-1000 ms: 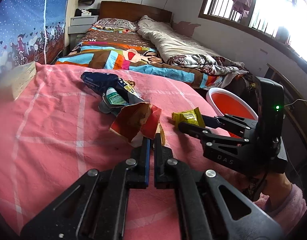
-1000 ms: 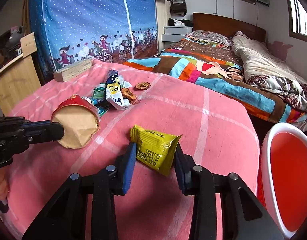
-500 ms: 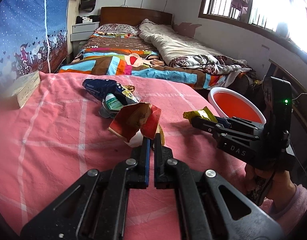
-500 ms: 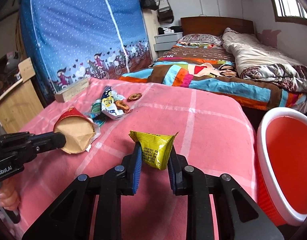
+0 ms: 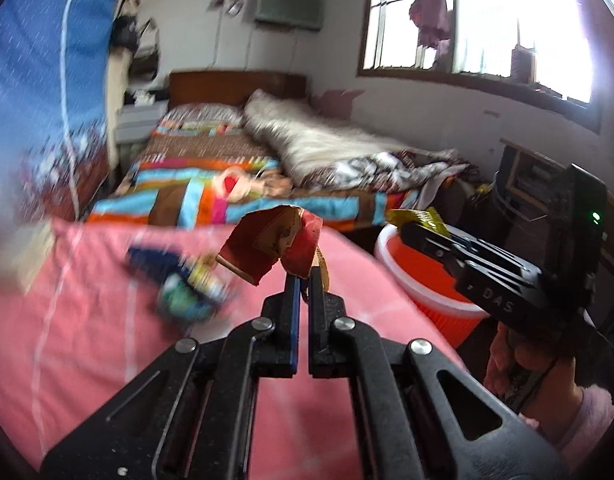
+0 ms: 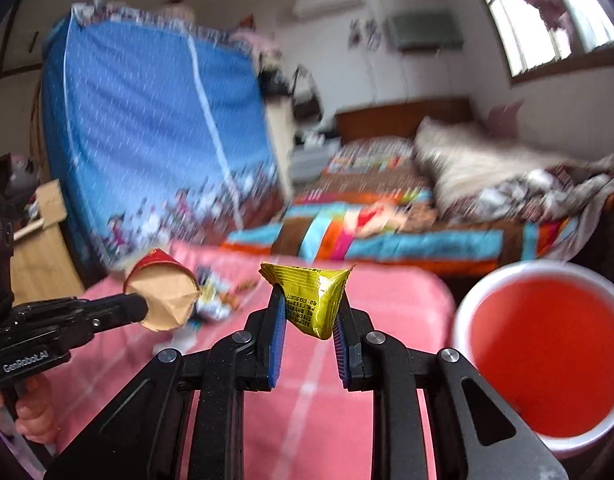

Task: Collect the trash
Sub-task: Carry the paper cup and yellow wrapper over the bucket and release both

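My left gripper (image 5: 302,280) is shut on a torn red and brown paper carton (image 5: 273,242), lifted above the pink tablecloth; the same carton (image 6: 163,296) shows at the left in the right wrist view. My right gripper (image 6: 309,304) is shut on a yellow snack wrapper (image 6: 309,300), held in the air left of the red bin (image 6: 547,364). In the left wrist view the yellow wrapper (image 5: 421,218) sits at the tip of the right gripper (image 5: 423,236), just over the bin's (image 5: 423,276) far rim. Several wrappers (image 5: 183,284) still lie on the table.
The pink checked tablecloth (image 5: 87,340) covers the table. A bed with a striped quilt (image 5: 211,192) stands behind it, and a blue patterned wardrobe cover (image 6: 147,136) to the left. A wooden cabinet (image 6: 43,240) stands at far left. A hand in a pink sleeve (image 5: 563,404) grips the right tool.
Both grippers have risen off the table with their loads, and both views tilted upward. The right gripper closed on the yellow wrapper and carried it toward the red bin.
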The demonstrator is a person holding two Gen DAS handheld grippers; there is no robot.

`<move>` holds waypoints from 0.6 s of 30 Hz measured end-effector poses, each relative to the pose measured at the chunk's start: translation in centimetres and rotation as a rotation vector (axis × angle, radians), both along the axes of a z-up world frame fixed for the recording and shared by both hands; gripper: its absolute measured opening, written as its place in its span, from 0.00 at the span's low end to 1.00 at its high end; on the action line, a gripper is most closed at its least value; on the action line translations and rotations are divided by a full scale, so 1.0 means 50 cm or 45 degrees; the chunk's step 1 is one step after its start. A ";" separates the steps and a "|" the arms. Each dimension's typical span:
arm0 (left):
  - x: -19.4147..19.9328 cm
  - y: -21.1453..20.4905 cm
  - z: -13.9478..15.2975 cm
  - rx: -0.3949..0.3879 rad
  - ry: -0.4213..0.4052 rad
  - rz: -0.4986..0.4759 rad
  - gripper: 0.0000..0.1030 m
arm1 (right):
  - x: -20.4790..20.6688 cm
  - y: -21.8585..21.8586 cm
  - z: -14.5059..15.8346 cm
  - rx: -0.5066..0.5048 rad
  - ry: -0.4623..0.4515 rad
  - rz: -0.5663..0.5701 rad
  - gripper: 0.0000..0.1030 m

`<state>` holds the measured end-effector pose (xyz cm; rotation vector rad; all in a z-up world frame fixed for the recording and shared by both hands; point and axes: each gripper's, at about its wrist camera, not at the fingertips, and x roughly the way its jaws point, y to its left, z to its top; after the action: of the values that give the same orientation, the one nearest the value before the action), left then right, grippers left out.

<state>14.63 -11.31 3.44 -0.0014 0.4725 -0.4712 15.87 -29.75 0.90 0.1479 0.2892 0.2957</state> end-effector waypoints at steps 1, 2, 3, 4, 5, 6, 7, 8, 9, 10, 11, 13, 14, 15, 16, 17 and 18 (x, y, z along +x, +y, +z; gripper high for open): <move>0.006 -0.016 0.012 -0.001 -0.035 -0.028 0.71 | -0.011 -0.014 0.012 -0.001 -0.051 -0.055 0.19; 0.010 -0.031 0.022 0.003 -0.068 -0.052 0.71 | -0.019 -0.026 0.023 -0.003 -0.094 -0.105 0.19; 0.014 -0.048 0.031 0.009 -0.106 -0.081 0.71 | -0.025 -0.037 0.031 -0.005 -0.126 -0.143 0.19; 0.019 -0.067 0.042 0.017 -0.152 -0.115 0.71 | -0.032 -0.051 0.039 -0.006 -0.161 -0.190 0.19; 0.023 -0.084 0.049 0.027 -0.188 -0.141 0.71 | -0.037 -0.065 0.044 -0.003 -0.184 -0.229 0.19; 0.027 -0.108 0.058 0.043 -0.232 -0.180 0.71 | -0.039 -0.080 0.048 0.003 -0.202 -0.271 0.19; 0.031 -0.127 0.064 0.052 -0.260 -0.207 0.71 | -0.041 -0.091 0.050 0.007 -0.212 -0.308 0.19; 0.035 -0.138 0.067 0.056 -0.274 -0.225 0.71 | -0.043 -0.104 0.052 0.011 -0.218 -0.341 0.19; 0.038 -0.156 0.071 0.064 -0.288 -0.249 0.71 | -0.044 -0.117 0.054 0.015 -0.224 -0.378 0.19; 0.045 -0.176 0.074 0.080 -0.296 -0.270 0.71 | -0.045 -0.132 0.056 0.016 -0.228 -0.423 0.19; 0.052 -0.196 0.074 0.093 -0.298 -0.285 0.71 | -0.046 -0.145 0.056 0.013 -0.226 -0.460 0.19; 0.064 -0.226 0.073 0.108 -0.286 -0.306 0.71 | -0.046 -0.167 0.053 0.006 -0.211 -0.528 0.19; 0.072 -0.244 0.071 0.113 -0.271 -0.320 0.71 | -0.044 -0.181 0.051 0.014 -0.198 -0.557 0.19; 0.079 -0.254 0.069 0.116 -0.258 -0.330 0.71 | -0.046 -0.192 0.050 0.024 -0.188 -0.573 0.19; 0.089 -0.273 0.064 0.123 -0.238 -0.345 0.71 | -0.043 -0.206 0.046 0.036 -0.167 -0.599 0.19; 0.093 -0.285 0.059 0.130 -0.223 -0.353 0.71 | -0.041 -0.217 0.041 0.040 -0.149 -0.622 0.19; 0.095 -0.295 0.055 0.134 -0.208 -0.360 0.71 | -0.037 -0.229 0.037 0.038 -0.130 -0.644 0.19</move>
<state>19.36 -26.07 6.21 0.2062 0.3367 -0.7172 14.01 -41.21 2.74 0.2285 0.1382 -0.1935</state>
